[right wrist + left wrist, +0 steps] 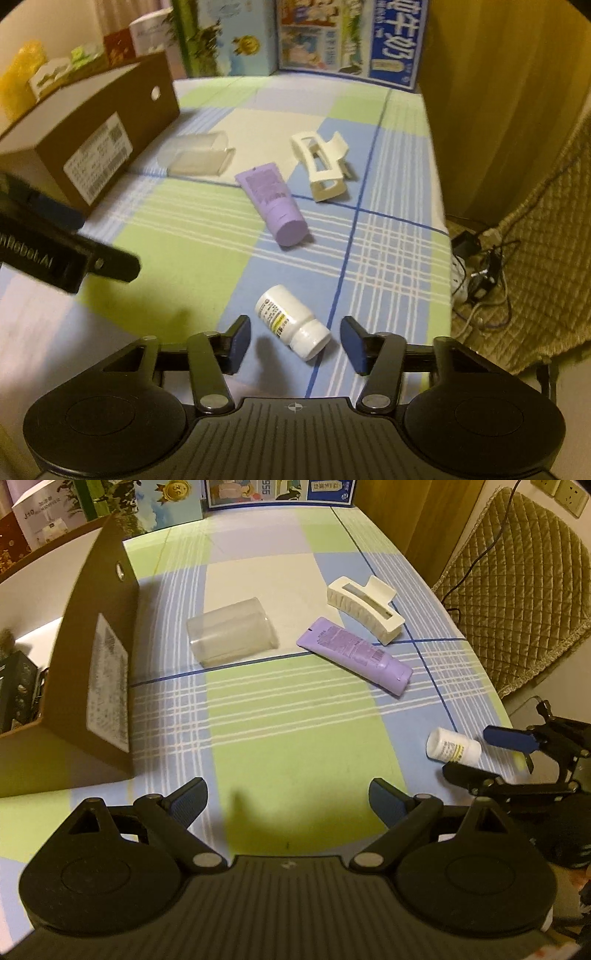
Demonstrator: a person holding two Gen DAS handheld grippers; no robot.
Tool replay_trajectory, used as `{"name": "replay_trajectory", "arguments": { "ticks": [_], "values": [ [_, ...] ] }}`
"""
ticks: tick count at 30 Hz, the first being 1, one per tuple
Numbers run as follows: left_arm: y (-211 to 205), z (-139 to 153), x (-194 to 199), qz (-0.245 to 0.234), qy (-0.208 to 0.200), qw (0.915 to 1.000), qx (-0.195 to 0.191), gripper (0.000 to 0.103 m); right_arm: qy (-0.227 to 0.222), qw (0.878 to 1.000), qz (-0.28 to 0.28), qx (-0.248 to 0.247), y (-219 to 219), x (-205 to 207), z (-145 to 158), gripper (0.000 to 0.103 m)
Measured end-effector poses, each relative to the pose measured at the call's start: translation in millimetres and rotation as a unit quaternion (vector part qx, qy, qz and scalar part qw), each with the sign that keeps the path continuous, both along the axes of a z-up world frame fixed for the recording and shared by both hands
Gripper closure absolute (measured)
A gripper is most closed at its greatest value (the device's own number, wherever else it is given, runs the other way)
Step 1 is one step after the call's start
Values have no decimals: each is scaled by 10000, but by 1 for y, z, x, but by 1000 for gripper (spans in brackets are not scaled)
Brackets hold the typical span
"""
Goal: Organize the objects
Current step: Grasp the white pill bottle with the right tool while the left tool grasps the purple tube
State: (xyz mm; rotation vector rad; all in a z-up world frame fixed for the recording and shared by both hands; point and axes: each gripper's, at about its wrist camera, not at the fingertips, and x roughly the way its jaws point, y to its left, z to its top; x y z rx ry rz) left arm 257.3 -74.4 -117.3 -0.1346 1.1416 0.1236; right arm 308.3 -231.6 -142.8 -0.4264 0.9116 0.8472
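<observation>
**Pill bottle framed by spread right tongs**

The white pill bottle [291,321] is seen lying on the checked worktop [192,254], between the spread, empty right tongs [295,345]. The left tongs [288,801] are also held apart, empty. Dark items, unidentifiable, are glimpsed inside the cardboard box [92,686].

cardboard box [92,686] matt | plastic bottle [291,321] glossy | checked cloth [295,738]

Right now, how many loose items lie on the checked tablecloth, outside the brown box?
4: clear container beside the brown box, purple tube mid-table, white hair claw behind it, white pill bottle between the right gripper fingers.
</observation>
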Motion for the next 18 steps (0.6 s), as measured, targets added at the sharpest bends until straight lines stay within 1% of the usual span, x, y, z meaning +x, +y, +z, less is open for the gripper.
{"name": "replay_trajectory", "arguments": {
  "ticks": [2,3,4,5,8,12,15,18],
  "values": [
    [-2,-3,6,4,17,10000,-4,11,-54,9999,113,-40,2,1,-4,65],
    [-2,-5,8,2,28,10000,-5,11,-76,9998,163,-45,3,1,-5,67],
    [-3,-6,11,-1,35,10000,-5,11,-72,9998,205,-45,4,2,-6,76],
    [-4,-8,14,5,46,10000,1,11,-75,9997,216,-48,4,2,-7,78],
    [-6,-11,23,12,67,10000,-32,11,18,9998,208,-4,1,7,-6,79],
    [-10,-13,36,13,75,9996,-283,11,82,9997,-240,53,-8,23,-5,79],
    [-16,-15,49,27,51,9993,-360,11,119,9979,-622,125,-14,43,-5,79],
    [-21,-19,63,122,-13,9990,-424,11,149,9960,-848,222,-18,60,-4,78]
  ]
}}
